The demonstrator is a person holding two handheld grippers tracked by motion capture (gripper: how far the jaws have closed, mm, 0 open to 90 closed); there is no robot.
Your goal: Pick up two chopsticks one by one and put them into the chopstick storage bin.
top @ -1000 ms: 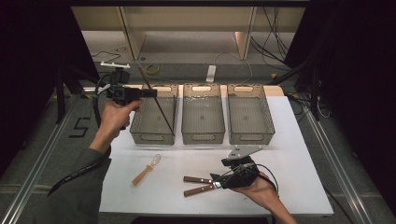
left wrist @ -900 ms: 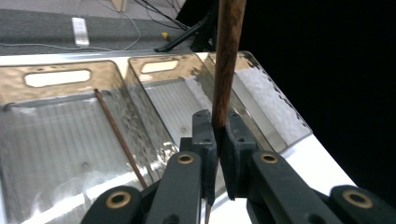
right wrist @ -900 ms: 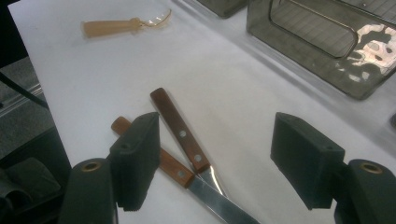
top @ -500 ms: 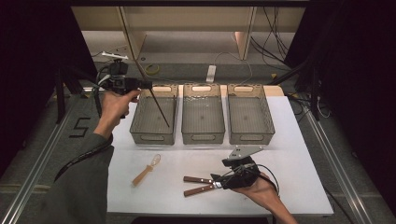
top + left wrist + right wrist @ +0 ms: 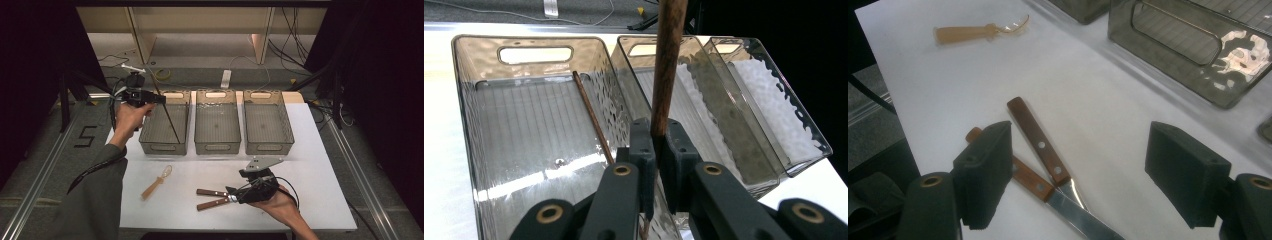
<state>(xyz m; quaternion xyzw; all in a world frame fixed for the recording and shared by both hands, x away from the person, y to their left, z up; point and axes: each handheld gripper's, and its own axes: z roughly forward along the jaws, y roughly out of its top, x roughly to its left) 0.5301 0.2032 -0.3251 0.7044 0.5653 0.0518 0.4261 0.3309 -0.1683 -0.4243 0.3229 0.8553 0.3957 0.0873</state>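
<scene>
Nearest the person, the right gripper rests on the white table, its jaws wide and just opening further, straddling two wooden-handled knives without pressing them. Farther off, the left gripper is clamped on a thin brown stick slanting down into the left bin.

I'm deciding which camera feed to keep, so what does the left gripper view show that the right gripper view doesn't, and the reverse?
Left gripper view: the left tongs shut on a dark wooden stick, and a second stick lying inside the leftmost of three grey bins. Right gripper view: the right tongs, which have just been opening, stand wide with two wooden-handled knives between them, ungripped; a tan-handled utensil lies farther off. Shared: grey bin walls and the white tabletop.
</scene>
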